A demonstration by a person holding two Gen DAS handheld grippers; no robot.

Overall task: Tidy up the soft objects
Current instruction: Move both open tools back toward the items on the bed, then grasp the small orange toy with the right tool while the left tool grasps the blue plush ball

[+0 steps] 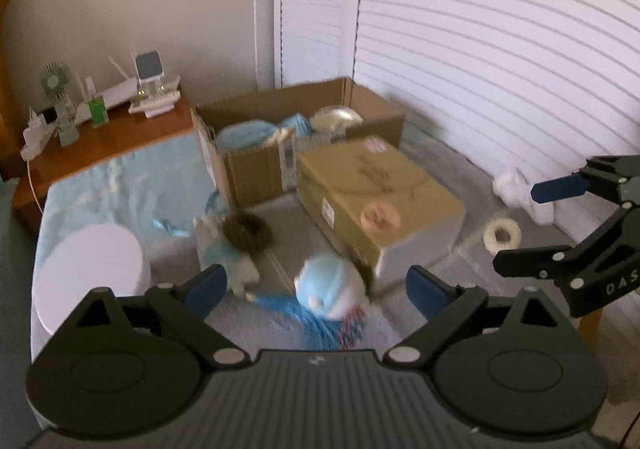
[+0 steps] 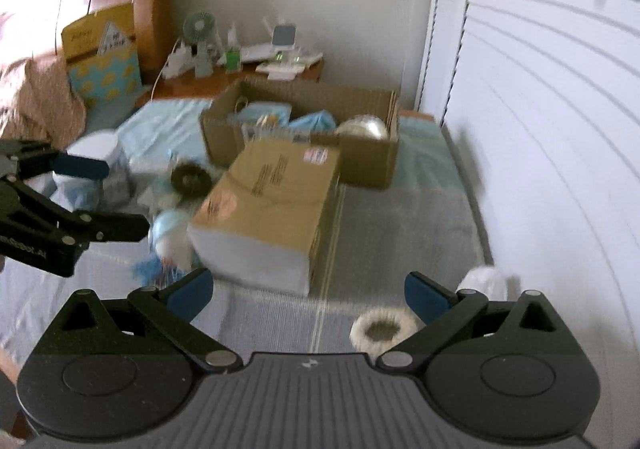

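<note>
While a closed box (image 1: 376,201) (tan) crowds it, the blue-and-white plush (image 1: 330,285) lies beside.

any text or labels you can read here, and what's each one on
"DAS": white letters, cut off by the frame edge, on the right claw arm.
"...Robot.AI": partly legible white print on the left claw arm.
Closed tan box: black print and stickers, too blurred to read.
Open cardboard box: white label, unreadable.
Yellow box by the headboard: print too blurred.
</note>
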